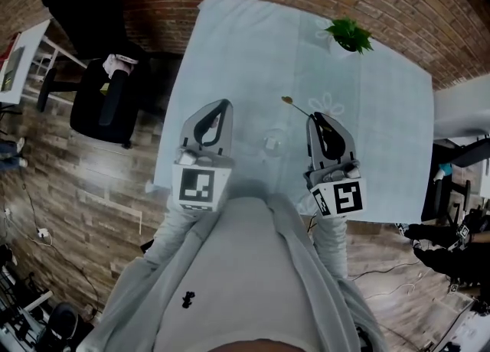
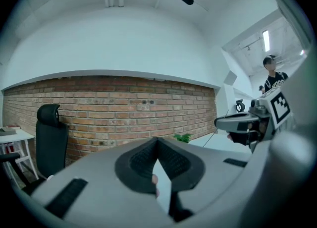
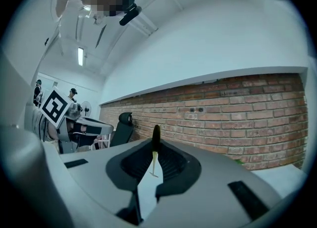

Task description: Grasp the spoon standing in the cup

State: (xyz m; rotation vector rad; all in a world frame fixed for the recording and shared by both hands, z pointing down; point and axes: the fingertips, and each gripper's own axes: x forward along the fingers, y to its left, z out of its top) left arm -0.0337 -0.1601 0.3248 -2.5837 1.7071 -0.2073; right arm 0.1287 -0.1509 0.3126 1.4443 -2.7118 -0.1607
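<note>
Pinching the spoon (image 3: pixel 156 135) just under its dark, olive-toned bowl, the right gripper (image 3: pixel 156 143) holds its thin pale handle upright; the left gripper (image 2: pixel 157 141) is closed, empty.

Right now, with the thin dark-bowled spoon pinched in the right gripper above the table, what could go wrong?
1. The right gripper holds the thin dark-bowled spoon only at the very tips of its jaws, by the slim stem. It could pivot or slip out in a quick swing.
2. The small clear glass cup stands on the pale tablecloth, between the two grippers in the head view. Lowering either one, the shut, empty left gripper included, might tip it.
</note>
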